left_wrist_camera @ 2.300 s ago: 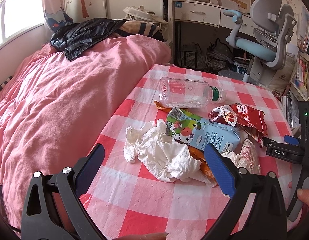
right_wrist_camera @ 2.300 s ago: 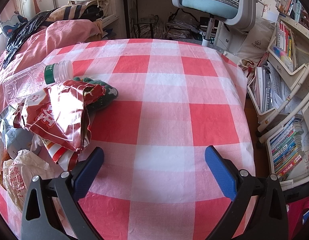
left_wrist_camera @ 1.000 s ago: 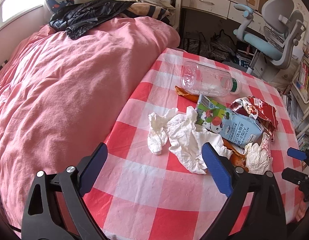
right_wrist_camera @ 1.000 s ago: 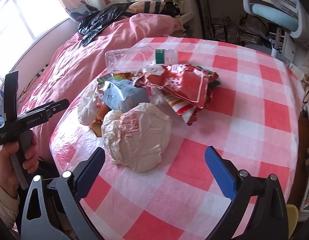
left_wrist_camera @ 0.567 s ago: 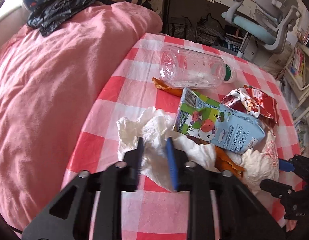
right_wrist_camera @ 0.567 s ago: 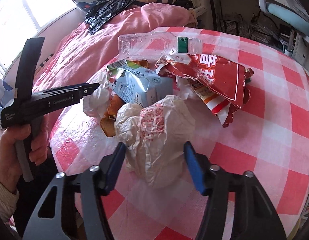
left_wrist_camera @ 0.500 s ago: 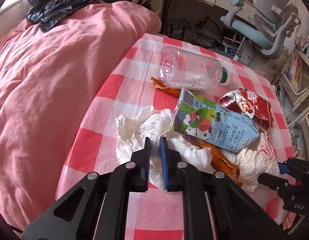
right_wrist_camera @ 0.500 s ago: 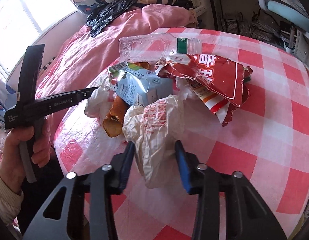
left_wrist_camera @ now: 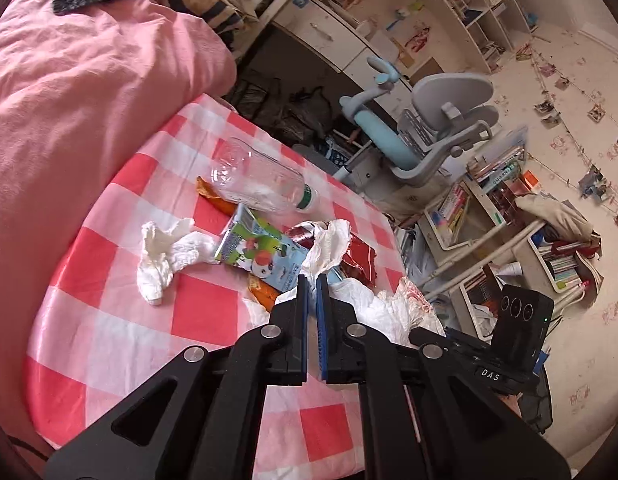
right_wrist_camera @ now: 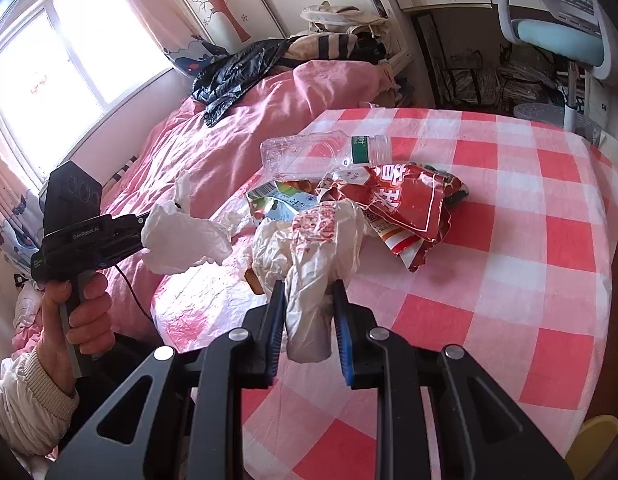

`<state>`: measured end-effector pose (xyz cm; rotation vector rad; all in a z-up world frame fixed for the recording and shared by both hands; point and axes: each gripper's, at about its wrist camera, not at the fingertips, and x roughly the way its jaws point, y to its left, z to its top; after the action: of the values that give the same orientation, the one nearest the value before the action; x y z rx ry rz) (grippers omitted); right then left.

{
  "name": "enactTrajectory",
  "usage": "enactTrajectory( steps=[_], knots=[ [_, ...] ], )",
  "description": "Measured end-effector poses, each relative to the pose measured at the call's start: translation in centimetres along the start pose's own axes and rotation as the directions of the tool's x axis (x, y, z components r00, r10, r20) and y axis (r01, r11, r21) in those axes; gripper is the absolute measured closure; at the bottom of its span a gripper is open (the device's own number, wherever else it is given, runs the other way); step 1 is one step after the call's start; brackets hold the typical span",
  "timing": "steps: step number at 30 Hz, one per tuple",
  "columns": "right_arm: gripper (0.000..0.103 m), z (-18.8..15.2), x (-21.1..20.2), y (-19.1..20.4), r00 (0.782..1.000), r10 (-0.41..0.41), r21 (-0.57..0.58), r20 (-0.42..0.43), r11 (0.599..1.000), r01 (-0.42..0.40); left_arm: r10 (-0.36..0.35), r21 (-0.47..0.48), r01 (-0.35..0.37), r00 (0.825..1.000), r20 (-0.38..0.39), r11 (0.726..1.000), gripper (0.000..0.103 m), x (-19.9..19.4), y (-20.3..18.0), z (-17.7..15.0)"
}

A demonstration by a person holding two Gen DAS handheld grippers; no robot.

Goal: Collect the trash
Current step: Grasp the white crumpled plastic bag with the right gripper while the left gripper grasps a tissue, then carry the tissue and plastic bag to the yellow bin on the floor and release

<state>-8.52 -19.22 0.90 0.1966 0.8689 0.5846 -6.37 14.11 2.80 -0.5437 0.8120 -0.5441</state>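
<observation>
My left gripper point(left_wrist_camera: 311, 280) is shut on a white crumpled tissue point(left_wrist_camera: 329, 246), lifted above the table; it also shows in the right wrist view point(right_wrist_camera: 183, 236). My right gripper point(right_wrist_camera: 309, 292) is shut on a crumpled white wrapper with red print point(right_wrist_camera: 321, 248). On the red-checked table point(right_wrist_camera: 509, 240) lie a clear plastic bottle point(left_wrist_camera: 257, 182), a milk carton point(left_wrist_camera: 261, 252), a red snack bag point(right_wrist_camera: 405, 200), an orange wrapper point(left_wrist_camera: 211, 196) and another white tissue point(left_wrist_camera: 165, 258).
A bed with a pink duvet point(left_wrist_camera: 69, 100) borders the table's left side, with a black bag point(right_wrist_camera: 237, 72) on it. A grey-blue desk chair point(left_wrist_camera: 425, 136) and bookshelves point(left_wrist_camera: 489, 208) stand beyond the table's far and right edges.
Both grippers went from open to shut: the left closed on the tissue and lifted it, the right closed on the white wrapper. The left view has tilted and swung right.
</observation>
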Motion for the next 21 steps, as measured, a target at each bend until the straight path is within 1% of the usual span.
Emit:
enactTrajectory(
  steps=[1, 4, 5, 7, 8, 9, 10, 11, 12, 13, 14, 15, 16, 17, 18, 20, 21],
  knots=[
    [0.079, 0.0, -0.3, -0.1, 1.0, -0.005, 0.0, 0.004, 1.0, 0.005, -0.012, -0.005, 0.012, 1.0, -0.009, 1.0, 0.099, 0.2, -0.1, -0.2],
    [0.079, 0.1, -1.2, -0.5, 1.0, -0.017, 0.01, 0.022, 1.0, 0.016, -0.017, 0.015, 0.017, 0.999, -0.028, 1.0, 0.099, 0.5, -0.8, -0.7],
    [0.079, 0.2, -1.5, -0.6, 0.999, -0.018, 0.017, 0.027, 1.0, 0.018, -0.043, 0.013, 0.044, 0.998, -0.036, 0.999, 0.099, 0.6, -1.0, -0.8],
    [0.079, 0.1, -2.2, -1.1, 0.999, -0.002, 0.041, 0.039, 0.999, 0.001, -0.12, -0.013, 0.119, 0.991, -0.058, 0.993, 0.099, 1.0, -1.1, -0.9],
    [0.079, 0.1, -2.3, -1.3, 0.999, -0.005, 0.051, 0.035, 0.999, 0.004, -0.131, -0.014, 0.13, 0.989, -0.075, 0.991, 0.099, 1.3, -1.3, -1.1],
    [0.079, 0.0, -2.3, -1.3, 0.997, -0.071, 0.046, 0.015, 0.996, 0.07, -0.089, 0.004, 0.09, 0.992, -0.09, 0.996, 0.099, 1.7, -1.5, -1.2],
    [0.079, -0.3, -2.1, -1.2, 0.991, -0.135, 0.014, -0.006, 0.991, 0.135, 0.01, 0.051, -0.005, 0.995, -0.098, 0.999, 0.099, 2.1, -1.9, -1.5],
    [0.079, -0.6, -2.0, -1.2, 0.99, -0.138, 0.005, -0.018, 0.99, 0.138, 0.09, 0.104, -0.08, 0.991, -0.101, 0.991, 0.099, 2.6, -2.3, -1.8],
    [0.079, -0.8, -2.1, -1.5, 0.995, -0.103, 0.029, -0.018, 0.994, 0.103, 0.063, 0.085, -0.053, 0.992, -0.113, 0.995, 0.099, 2.8, -2.3, -2.0],
    [0.079, -0.9, -2.2, -1.7, 0.995, -0.101, 0.041, -0.018, 0.994, 0.102, -0.018, 0.025, 0.021, 0.992, -0.122, 0.999, 0.099, 2.8, -1.9, -2.1],
    [0.079, -1.0, -2.4, -1.7, 0.991, -0.13, 0.028, -0.02, 0.991, 0.131, -0.033, 0.008, 0.034, 0.993, -0.116, 0.999, 0.099, 2.7, -1.8, -2.0],
    [0.079, -1.0, -2.6, -1.7, 0.992, -0.126, 0.025, -0.019, 0.992, 0.127, 0.031, 0.057, -0.025, 0.993, -0.111, 0.998, 0.099, 2.8, -2.4, -2.1],
    [0.079, -1.0, -2.9, -2.0, 0.996, -0.091, 0.048, -0.009, 0.995, 0.092, 0.058, 0.087, -0.048, 0.992, -0.111, 0.995, 0.099, 2.8, -2.7, -2.1],
    [0.079, -1.0, -3.1, -2.2, 0.997, -0.075, 0.064, -0.002, 0.995, 0.075, 0.024, 0.072, -0.016, 0.992, -0.121, 0.997, 0.099, 3.0, -2.9, -2.2],
    [0.079, -1.1, -3.3, -2.2, 0.996, -0.088, 0.062, 0.0, 0.994, 0.088, -0.005, 0.06, 0.012, 0.992, -0.124, 0.998, 0.099, 2.9, -3.0, -2.1],
    [0.079, -1.1, -4.0, -2.4, 0.995, -0.097, 0.064, 0.008, 0.993, 0.096, -0.023, 0.068, 0.031, 0.992, -0.121, 0.997, 0.099, 2.8, -3.6, -2.2],
    [0.079, -1.1, -4.3, -2.6, 0.995, -0.098, 0.071, 0.014, 0.993, 0.097, -0.047, 0.061, 0.055, 0.991, -0.124, 0.997, 0.099, 3.0, -4.0, -2.3]
  ],
)
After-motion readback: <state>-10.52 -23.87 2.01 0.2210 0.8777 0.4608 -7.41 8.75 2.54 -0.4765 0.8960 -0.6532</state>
